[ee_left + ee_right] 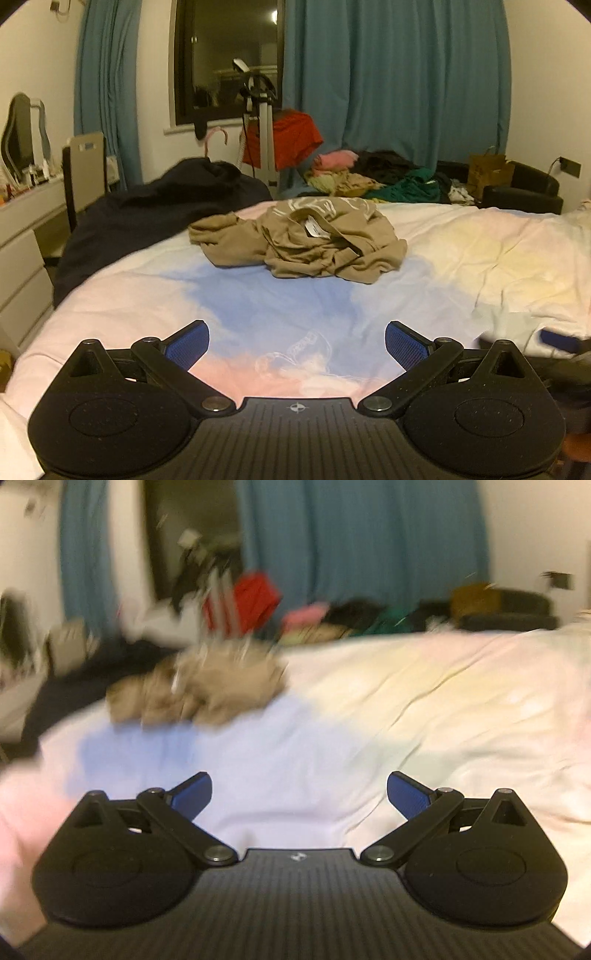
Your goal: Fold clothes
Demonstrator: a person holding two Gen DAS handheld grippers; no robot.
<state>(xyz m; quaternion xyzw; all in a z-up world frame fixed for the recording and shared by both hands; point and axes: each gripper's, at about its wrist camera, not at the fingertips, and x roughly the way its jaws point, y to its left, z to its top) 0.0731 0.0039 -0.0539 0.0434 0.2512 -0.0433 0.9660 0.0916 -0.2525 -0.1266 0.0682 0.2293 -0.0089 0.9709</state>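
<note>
A crumpled tan garment [306, 240] with a white label lies in a heap on the bed, ahead of both grippers. In the right wrist view it [199, 694] is blurred and sits up and to the left. My left gripper [297, 345] is open and empty, low over the pastel bedcover [258, 306], well short of the garment. My right gripper [299, 797] is open and empty over the cover [295, 760]. Part of the right gripper [561, 341] shows at the right edge of the left wrist view.
A dark blanket [147, 218] lies at the bed's far left. A pile of mixed clothes [369, 177] sits behind the bed by blue curtains [395, 74]. A tripod [264, 122], a red cloth [291, 136], white drawers [22, 251] and a dark armchair [524, 188] stand around.
</note>
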